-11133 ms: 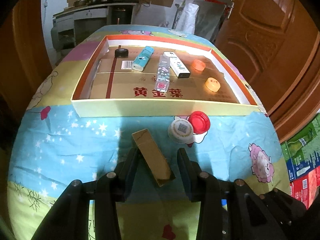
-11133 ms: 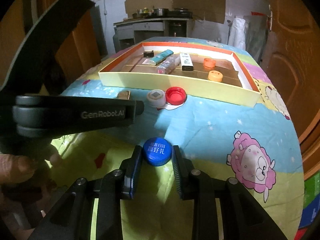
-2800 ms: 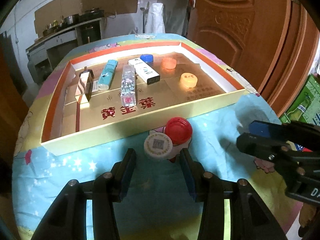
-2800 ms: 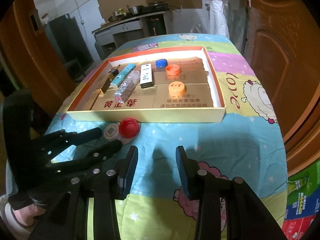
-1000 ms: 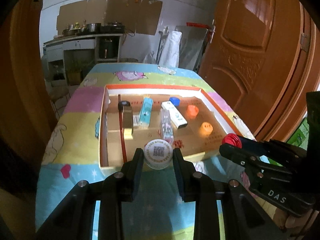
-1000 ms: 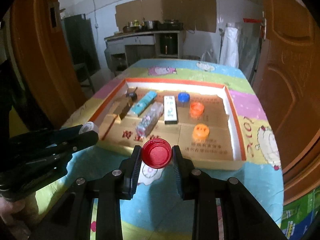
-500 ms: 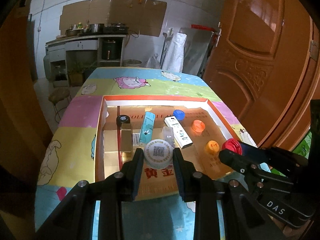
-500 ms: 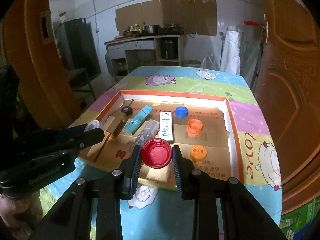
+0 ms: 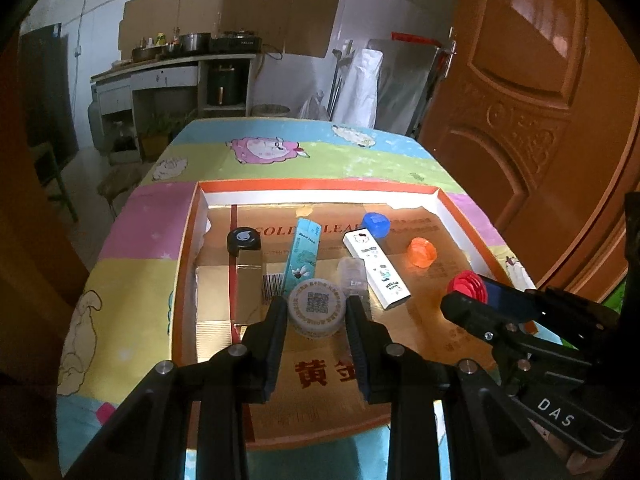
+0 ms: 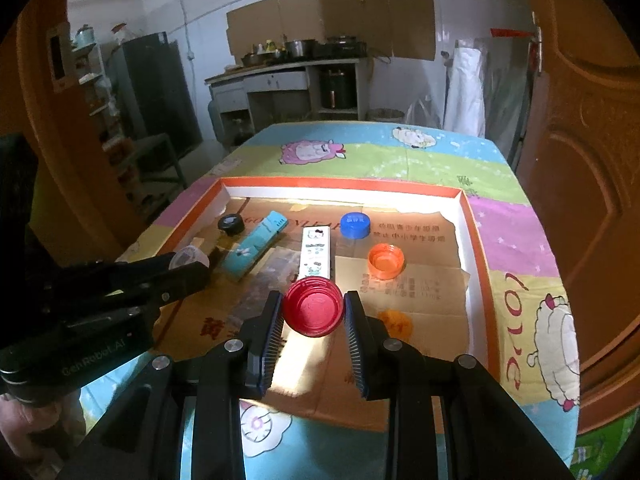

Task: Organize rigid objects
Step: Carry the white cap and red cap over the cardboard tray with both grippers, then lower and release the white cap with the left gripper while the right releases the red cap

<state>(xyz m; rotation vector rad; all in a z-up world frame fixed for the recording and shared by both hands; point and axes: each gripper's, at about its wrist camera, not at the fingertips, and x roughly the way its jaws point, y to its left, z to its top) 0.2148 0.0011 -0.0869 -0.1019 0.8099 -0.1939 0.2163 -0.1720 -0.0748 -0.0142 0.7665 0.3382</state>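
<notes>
My left gripper (image 9: 318, 312) is shut on a white cap with a QR code (image 9: 317, 307), held above the near half of the shallow cardboard tray (image 9: 320, 186). My right gripper (image 10: 314, 308) is shut on a red cap (image 10: 314, 305), also held over the tray; that red cap (image 9: 466, 286) shows at the right of the left wrist view. In the tray lie a black cap (image 9: 243, 240), a gold box (image 9: 250, 284), a teal box (image 9: 302, 256), a white box (image 9: 376, 270), a blue cap (image 9: 376, 224) and an orange cap (image 9: 422, 252). A second orange cap (image 10: 396, 322) lies beside my right finger.
The tray rests on a table under a cartoon-sheep cloth (image 10: 532, 280). A clear ridged box (image 9: 351, 280) lies behind the white cap. A brown door (image 9: 540, 112) stands close on the right. A counter with pots (image 10: 296, 60) is far behind. A hand (image 10: 24, 432) holds the left gripper.
Both grippers have moved forward from the tray's near edge to over its floor, each still holding its cap. The tray's items have not moved.
</notes>
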